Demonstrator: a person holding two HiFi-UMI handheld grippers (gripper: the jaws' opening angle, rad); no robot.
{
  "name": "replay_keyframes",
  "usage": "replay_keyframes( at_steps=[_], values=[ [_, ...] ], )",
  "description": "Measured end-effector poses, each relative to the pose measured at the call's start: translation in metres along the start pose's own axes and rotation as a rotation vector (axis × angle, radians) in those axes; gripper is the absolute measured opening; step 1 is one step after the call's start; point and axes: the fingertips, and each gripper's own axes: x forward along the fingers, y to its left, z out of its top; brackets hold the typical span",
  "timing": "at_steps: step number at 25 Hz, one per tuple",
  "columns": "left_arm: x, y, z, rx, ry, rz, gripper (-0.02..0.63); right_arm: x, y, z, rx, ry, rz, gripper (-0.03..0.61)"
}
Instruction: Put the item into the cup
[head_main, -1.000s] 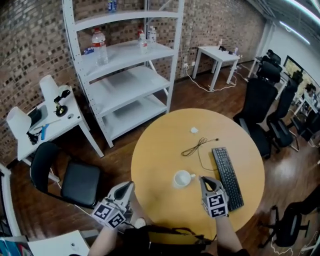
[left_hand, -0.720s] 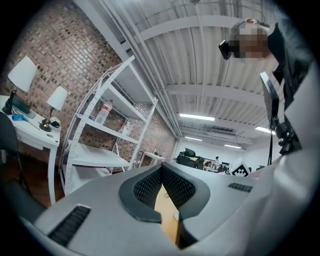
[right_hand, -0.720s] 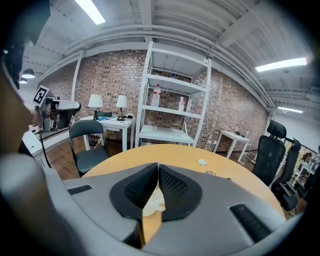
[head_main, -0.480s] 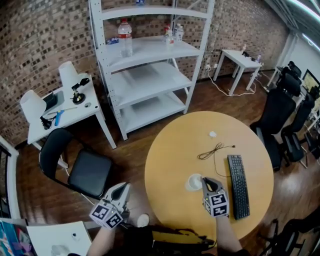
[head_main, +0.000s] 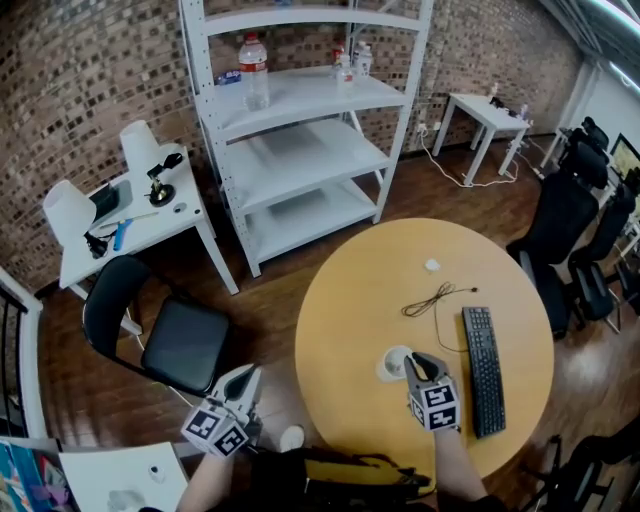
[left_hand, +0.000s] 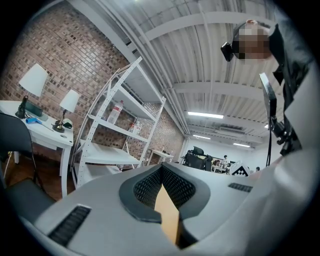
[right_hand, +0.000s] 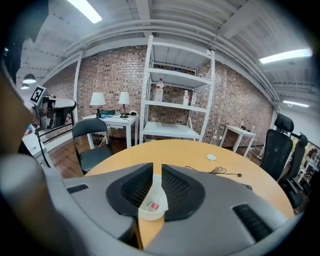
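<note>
Brick-walled room, round wooden table (head_main: 350, 320). White cup (head_main: 390, 364) stood near its front edge, holding the item (right_hand: 154, 205), seemingly red-marked. Right gripper (head_main: 416, 360) hung just over the cup, fingers opening, gripping nothing. Left gripper (head_main: 250, 373) off the table, fingers closed, empty.

– Where is the cup (head_main: 392, 362)?
– On the tabletop (head_main: 345, 320), with the item (right_hand: 152, 205) inside it. The keyboard (head_main: 484, 370) lies to its right, the cable (head_main: 432, 298) behind it, and the chair (head_main: 170, 340) stands far left.
</note>
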Motion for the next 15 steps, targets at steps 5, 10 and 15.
replay_keyframes(
  at_steps=[5,10,15],
  values=[
    [0.007,-0.003,0.007,0.007,-0.011,-0.015,0.003,-0.011,-0.005,0.008,-0.001,-0.015,-0.026,0.058],
    [0.015,-0.011,0.008,0.034,-0.01,-0.051,0.003,-0.028,-0.012,0.013,0.016,-0.065,-0.066,0.058],
    [0.026,-0.022,0.013,0.05,-0.005,-0.11,0.003,-0.063,-0.023,0.026,0.045,-0.161,-0.131,0.058]
  ],
)
